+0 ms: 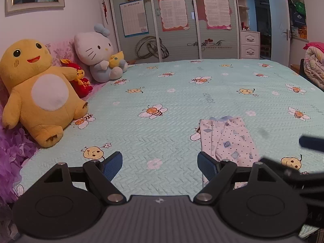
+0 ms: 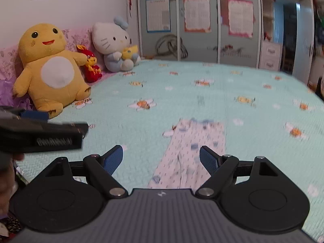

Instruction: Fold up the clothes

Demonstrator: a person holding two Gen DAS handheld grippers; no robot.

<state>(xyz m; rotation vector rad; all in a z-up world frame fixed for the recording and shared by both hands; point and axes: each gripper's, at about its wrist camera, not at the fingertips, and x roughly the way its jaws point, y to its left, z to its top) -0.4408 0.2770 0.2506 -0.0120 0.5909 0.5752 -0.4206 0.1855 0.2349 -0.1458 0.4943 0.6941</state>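
**Left wrist view: both grippers empty above folded child's trousers**

Left wrist view shows the left gripper (image 1: 160,165) with its blue-padded jaws spread wide and nothing between them, poised over a pale green quilted bedspread (image 1: 182,93) printed with cartoon bees. A small pair of white trousers with dark dots and blue patches (image 1: 226,139) lies flat on the bedspread, just beyond and right of that gripper's right finger. In the right wrist view, the right gripper (image 2: 161,160) also stands wide and grips nothing, the blurred trousers lying below its gap. A large yellow plush toy (image 1: 38,89), a small red plush (image 1: 81,81) and a white cat plush with a blue bow (image 1: 99,52) sit along the bed's far left edge, well apart from the garment.
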